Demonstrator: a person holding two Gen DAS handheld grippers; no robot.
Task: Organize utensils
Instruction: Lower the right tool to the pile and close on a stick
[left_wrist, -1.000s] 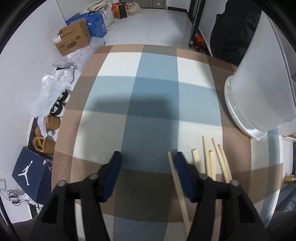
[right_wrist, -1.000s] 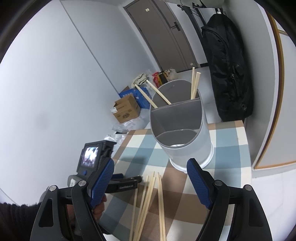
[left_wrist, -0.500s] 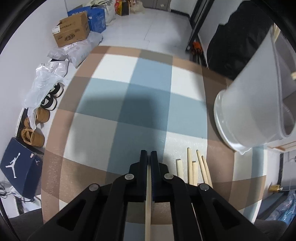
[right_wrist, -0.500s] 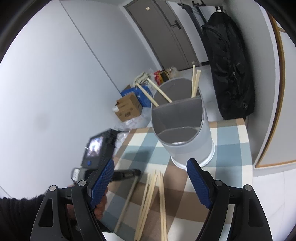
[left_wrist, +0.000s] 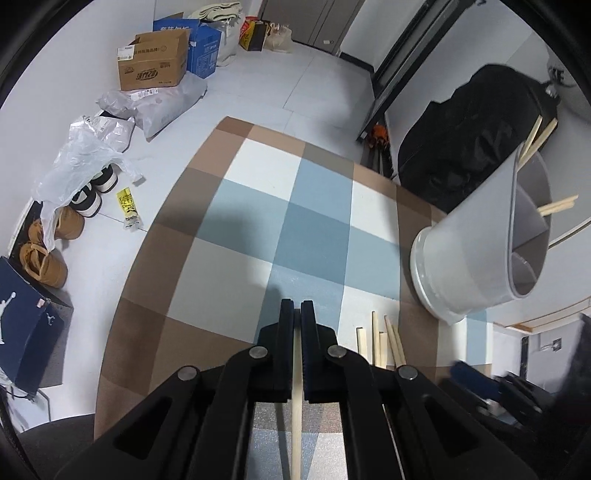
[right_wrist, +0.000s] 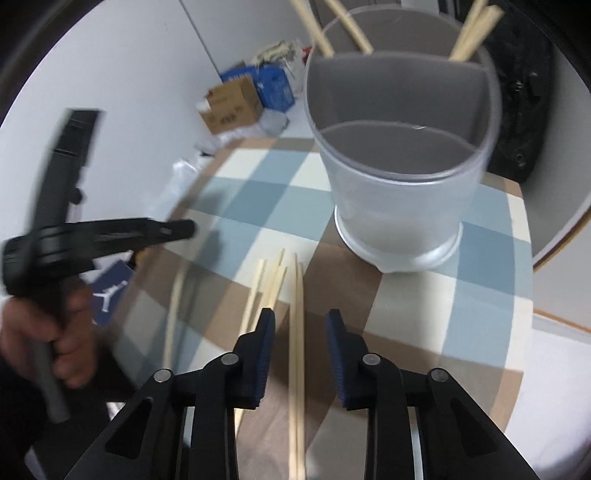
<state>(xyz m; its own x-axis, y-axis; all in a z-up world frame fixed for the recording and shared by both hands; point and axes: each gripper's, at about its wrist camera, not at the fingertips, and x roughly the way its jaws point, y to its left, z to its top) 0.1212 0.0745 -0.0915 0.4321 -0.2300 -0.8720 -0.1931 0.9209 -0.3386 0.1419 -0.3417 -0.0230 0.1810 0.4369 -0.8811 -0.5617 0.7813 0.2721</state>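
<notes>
My left hand-held gripper (left_wrist: 297, 308) is clamped tight on one pale, slender wooden chopstick (left_wrist: 296, 413), which runs back between its black jaws toward me; the jaws stand almost together, with only the stick's thickness between them. Ahead of it and off to its right stands the frosted, translucent plastic utensil holder (left_wrist: 476, 254), a round tub with a flared base and grey inner dividers, several chopsticks (left_wrist: 557, 205) leaning out of its far compartment. Just right of the left jaws lie the square-cut ends of the loose wooden chopsticks (left_wrist: 380, 341) on the smooth checked tablecloth of blue, white and tan squares covering the table (left_wrist: 236, 266).

My right hand-held gripper (right_wrist: 300, 321) has just been closing, yet its blue ribbed pads (right_wrist: 267, 332) stand apart, straddling a pair of chopsticks (right_wrist: 296, 332) lying side by side on the cloth; the pads do not press on them. More loose sticks (right_wrist: 266, 284) fan out just left of those jaws. The holder sits beyond the right jaws, slightly to their right, its near compartment showing only its grey bottom. Far left of them a person's hand (right_wrist: 55, 325) grips the left tool's handle, blurred.
</notes>
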